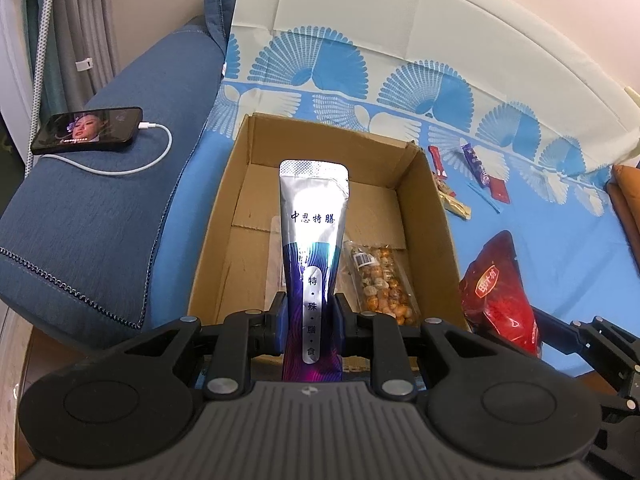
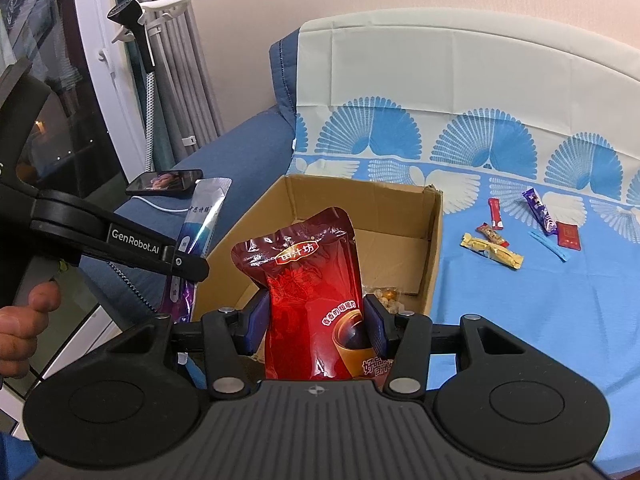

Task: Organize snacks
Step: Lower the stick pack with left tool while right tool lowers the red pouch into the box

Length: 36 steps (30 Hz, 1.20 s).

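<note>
My left gripper [image 1: 310, 316] is shut on a tall silver and purple pouch [image 1: 313, 240], held upright over the near edge of an open cardboard box [image 1: 426, 216]. A clear bag of mixed nuts [image 1: 380, 280] lies on the box floor at the near right. My right gripper [image 2: 316, 322] is shut on a red pouch [image 2: 312, 280], held above the box [image 2: 434, 248] at its near side. The red pouch [image 1: 500, 292] also shows at the right of the left wrist view. The silver pouch [image 2: 204, 216] and the left gripper's arm appear at the left of the right wrist view.
Several small wrapped snacks [image 2: 520, 232] lie on the blue patterned cloth [image 2: 540, 320] to the right of the box. A phone [image 1: 88, 128] on a white cable rests on the blue sofa arm [image 1: 100, 208] at the left. A person's hand [image 2: 24, 320] grips the left handle.
</note>
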{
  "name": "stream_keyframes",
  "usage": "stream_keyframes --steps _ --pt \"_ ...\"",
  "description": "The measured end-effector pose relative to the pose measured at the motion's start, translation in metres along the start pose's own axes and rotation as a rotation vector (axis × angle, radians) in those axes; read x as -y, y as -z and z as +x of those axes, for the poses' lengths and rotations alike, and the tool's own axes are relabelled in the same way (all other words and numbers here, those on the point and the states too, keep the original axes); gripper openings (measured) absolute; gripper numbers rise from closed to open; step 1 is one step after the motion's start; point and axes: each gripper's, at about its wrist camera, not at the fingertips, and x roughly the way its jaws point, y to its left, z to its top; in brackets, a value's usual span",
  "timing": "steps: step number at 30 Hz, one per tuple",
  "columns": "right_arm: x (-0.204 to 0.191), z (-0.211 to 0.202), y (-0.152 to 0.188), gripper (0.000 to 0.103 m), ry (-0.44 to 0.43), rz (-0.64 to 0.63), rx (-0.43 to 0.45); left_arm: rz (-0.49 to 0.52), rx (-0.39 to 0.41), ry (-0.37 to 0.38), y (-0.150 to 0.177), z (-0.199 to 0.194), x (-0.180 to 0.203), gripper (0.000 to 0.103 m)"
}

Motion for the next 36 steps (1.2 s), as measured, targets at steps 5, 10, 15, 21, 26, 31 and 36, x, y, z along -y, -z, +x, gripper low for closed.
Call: stream_keyframes --steps 5,10,15,21,26,31,36 --pt "0.002 0.012 -0.006 0.052 -0.002 0.01 -0.01 0.004 -0.01 -0.004 -0.006 0.011 -0.001 0.025" --pt "0.005 0.026 -0.01 0.052 -0.003 0.02 -0.025 0.007 -0.016 -0.01 -0.013 0.022 0.0 0.025" --pt "0.009 0.041 -0.012 0.052 -0.002 0.033 -0.043 0.007 -0.029 -0.016 -0.022 0.037 -0.001 0.025" --pt "0.017 0.063 -0.014 0.052 0.004 0.056 -0.07 0.011 -0.061 -0.026 -0.029 0.06 -0.002 0.025" --pt "0.023 0.083 -0.019 0.053 0.002 0.067 -0.085 0.011 -0.084 -0.034 -0.035 0.078 -0.003 0.025" --pt "0.029 0.104 -0.024 0.053 0.006 0.077 -0.1 0.009 -0.103 -0.042 -0.043 0.095 -0.003 0.025" --pt "0.036 0.124 -0.025 0.053 0.014 0.087 -0.12 0.011 -0.121 -0.047 -0.049 0.114 -0.003 0.025"
